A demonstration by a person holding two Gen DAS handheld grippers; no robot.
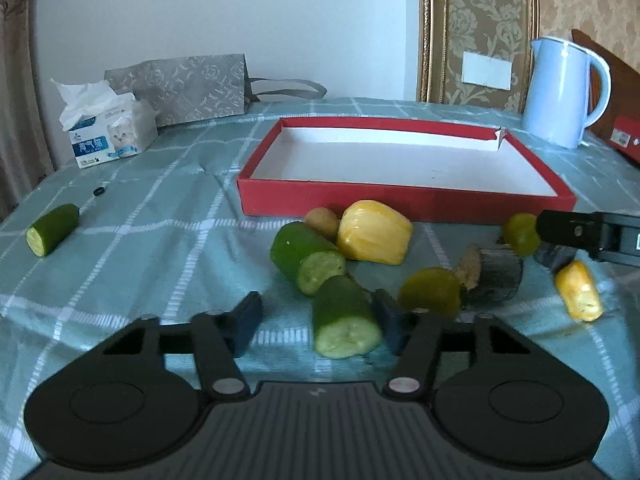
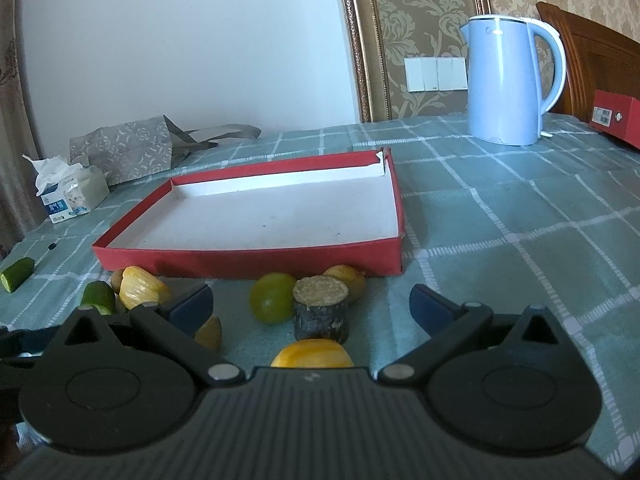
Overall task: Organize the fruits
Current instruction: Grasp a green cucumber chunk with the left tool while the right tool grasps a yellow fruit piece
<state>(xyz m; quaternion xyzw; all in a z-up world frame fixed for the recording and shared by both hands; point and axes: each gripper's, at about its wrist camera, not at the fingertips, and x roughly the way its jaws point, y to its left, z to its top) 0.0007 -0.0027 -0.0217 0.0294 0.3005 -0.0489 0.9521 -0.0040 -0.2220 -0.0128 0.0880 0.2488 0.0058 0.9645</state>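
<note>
The worktop point(image 1: 120, 240), under a checked green cloth, carries the whole job, and judging by it the sorting has barely begun. The red box point(image 1: 400, 200) toward the far edge is empty. All the fruit lies loose on the cloth before the box's near wall: a large yellow piece point(image 1: 374, 236), two cucumber pieces point(image 1: 308, 256), a dark stump-like chunk point(image 1: 496, 276), green round fruits point(image 1: 430, 290), a small yellow piece point(image 1: 580, 292), and one cucumber stub point(image 1: 52, 230) off toward the left edge.

The left hand-held gripper point(image 1: 316, 320) has a cucumber piece point(image 1: 346, 320) between its pads, one pad touching, the other clear, not yet clamped. The right hand-held gripper point(image 2: 312, 304) gapes wide, grasping nothing.
</note>
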